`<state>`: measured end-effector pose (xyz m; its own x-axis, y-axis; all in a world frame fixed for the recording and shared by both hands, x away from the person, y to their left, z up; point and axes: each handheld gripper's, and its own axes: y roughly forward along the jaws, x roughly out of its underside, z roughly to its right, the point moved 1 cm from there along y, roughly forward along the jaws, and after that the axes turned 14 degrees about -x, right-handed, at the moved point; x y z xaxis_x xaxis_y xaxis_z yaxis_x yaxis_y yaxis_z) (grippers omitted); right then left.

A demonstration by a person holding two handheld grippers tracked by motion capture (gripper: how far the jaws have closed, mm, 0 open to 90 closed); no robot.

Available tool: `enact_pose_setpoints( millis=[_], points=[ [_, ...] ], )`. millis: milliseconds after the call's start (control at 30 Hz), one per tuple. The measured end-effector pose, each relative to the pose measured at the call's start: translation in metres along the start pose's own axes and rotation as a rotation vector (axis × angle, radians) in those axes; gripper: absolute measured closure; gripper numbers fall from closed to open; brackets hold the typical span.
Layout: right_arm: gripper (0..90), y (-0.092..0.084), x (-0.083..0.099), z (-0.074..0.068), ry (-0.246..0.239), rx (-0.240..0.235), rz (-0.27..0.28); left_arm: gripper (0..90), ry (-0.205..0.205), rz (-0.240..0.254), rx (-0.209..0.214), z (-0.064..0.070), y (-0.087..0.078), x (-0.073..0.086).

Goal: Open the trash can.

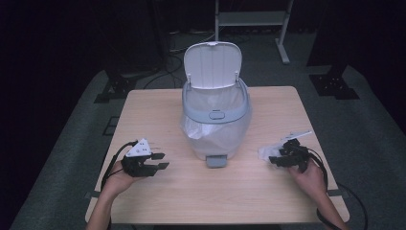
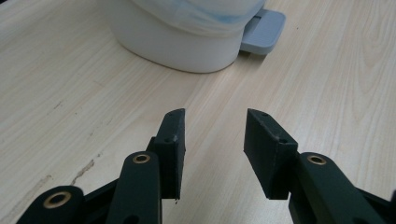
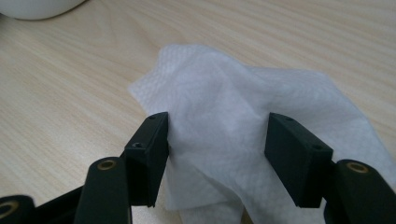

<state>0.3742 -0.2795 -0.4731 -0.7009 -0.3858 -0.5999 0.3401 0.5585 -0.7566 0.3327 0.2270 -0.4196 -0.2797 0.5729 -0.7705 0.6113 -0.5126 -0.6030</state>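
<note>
White tissue [image 1: 268, 152] lies crumpled on the wooden table [image 1: 201, 191] at the right gripper [image 1: 276, 158] tips, seen from above; the left gripper [image 1: 160, 161] sits apart, jaws parted. Its own view shows empty jaws facing the bin [image 2: 182, 42]. Right gripper view: jaws straddle the tissue [image 3: 233, 126], spread wide, not yet clamped.

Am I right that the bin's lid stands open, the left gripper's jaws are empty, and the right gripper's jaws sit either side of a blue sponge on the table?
Not quite: the right gripper straddles a crumpled white tissue, not a blue sponge, as the right gripper view shows. The rest holds: the pedal bin has its lid open, and the left gripper has nothing between its jaws.
</note>
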Motion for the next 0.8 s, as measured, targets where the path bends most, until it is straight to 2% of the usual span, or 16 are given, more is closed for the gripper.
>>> enact_pose_setpoints(
  millis=[167,433,567,800],
  points=[
    [47.6,0.003,-0.001,-0.005,-0.035,0.045,-0.01,55.3,-0.002,0.022,-0.002,0.001,0.002,0.003],
    [72.6,0.004,0.0,-0.012,-0.045,0.032,0.003,53.3,-0.002,0.032,-0.003,0.003,0.002,0.003],
    [81.9,0.002,-0.001,-0.009,-0.025,0.001,-0.007,52.0,-0.009,0.024,-0.006,0.003,0.004,0.008],
    [84.0,-0.003,-0.002,-0.009,0.004,-0.065,-0.009,47.8,-0.016,0.019,-0.012,0.003,0.006,0.013]
  ],
)
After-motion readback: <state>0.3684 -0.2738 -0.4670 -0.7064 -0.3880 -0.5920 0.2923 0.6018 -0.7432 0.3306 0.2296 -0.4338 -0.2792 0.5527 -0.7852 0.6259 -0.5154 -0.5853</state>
